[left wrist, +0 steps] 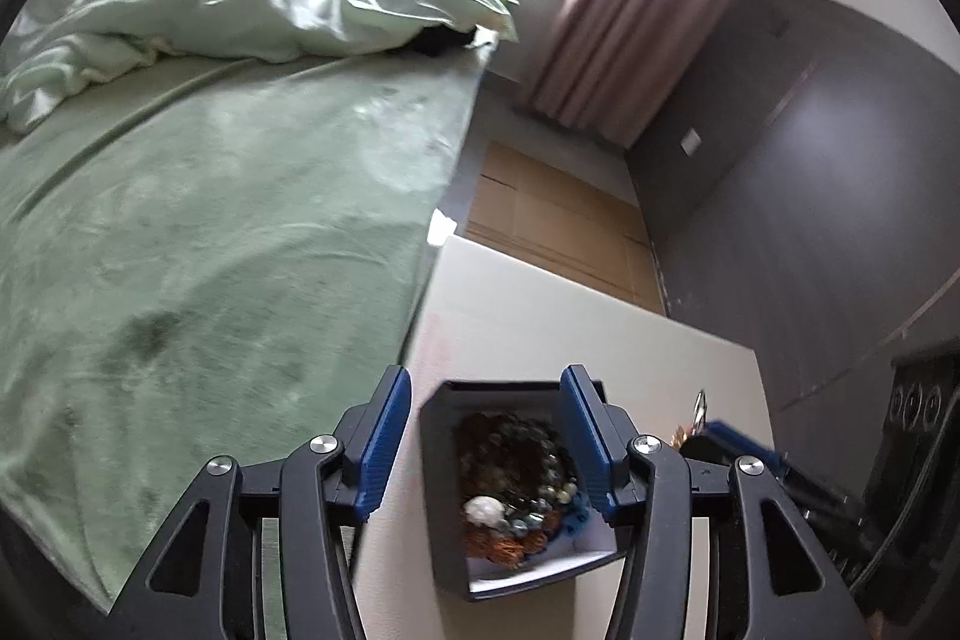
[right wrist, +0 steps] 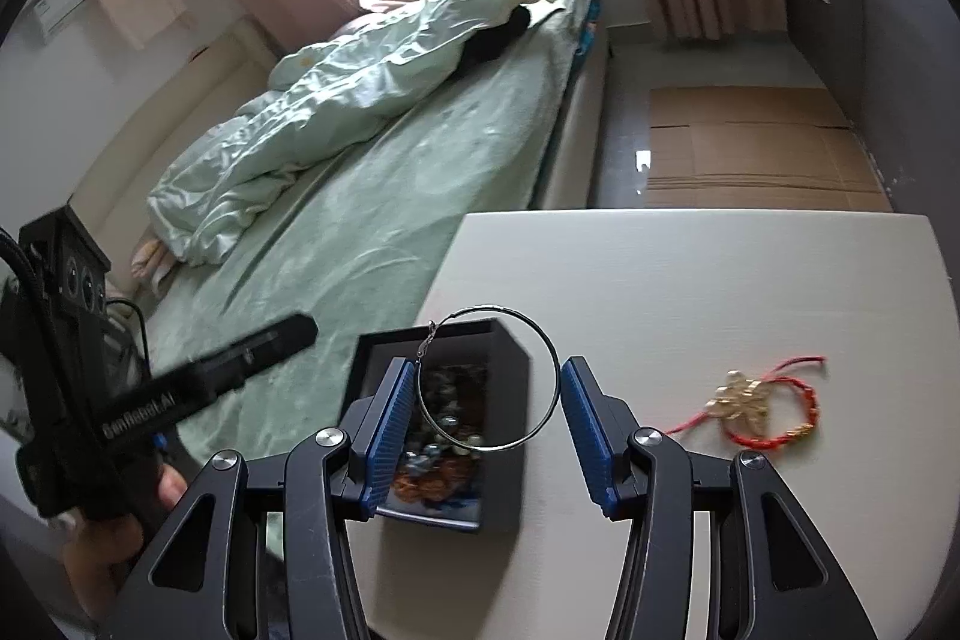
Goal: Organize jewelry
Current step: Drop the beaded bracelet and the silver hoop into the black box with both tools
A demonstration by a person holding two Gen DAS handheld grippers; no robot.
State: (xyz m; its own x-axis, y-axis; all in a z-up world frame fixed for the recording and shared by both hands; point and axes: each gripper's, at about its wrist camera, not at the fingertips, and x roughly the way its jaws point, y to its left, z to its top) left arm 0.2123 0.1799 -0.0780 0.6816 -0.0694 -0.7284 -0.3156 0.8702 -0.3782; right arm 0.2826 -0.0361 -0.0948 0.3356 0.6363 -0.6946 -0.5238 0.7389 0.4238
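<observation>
A dark box [right wrist: 444, 424] on the white table [right wrist: 720, 280] already holds beaded bracelets [left wrist: 522, 472]. The right gripper [right wrist: 487, 436] grips a silver hoop [right wrist: 489, 379] above it; the left gripper [left wrist: 486, 451] hangs released over the box. A red bracelet [right wrist: 774, 403] waits on the table.

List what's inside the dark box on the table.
The dark box holds a heap of beaded bracelets, a white bead or charm and orange tassel threads. Whatever lies under the heap is covered, and so is most of the box floor.
</observation>
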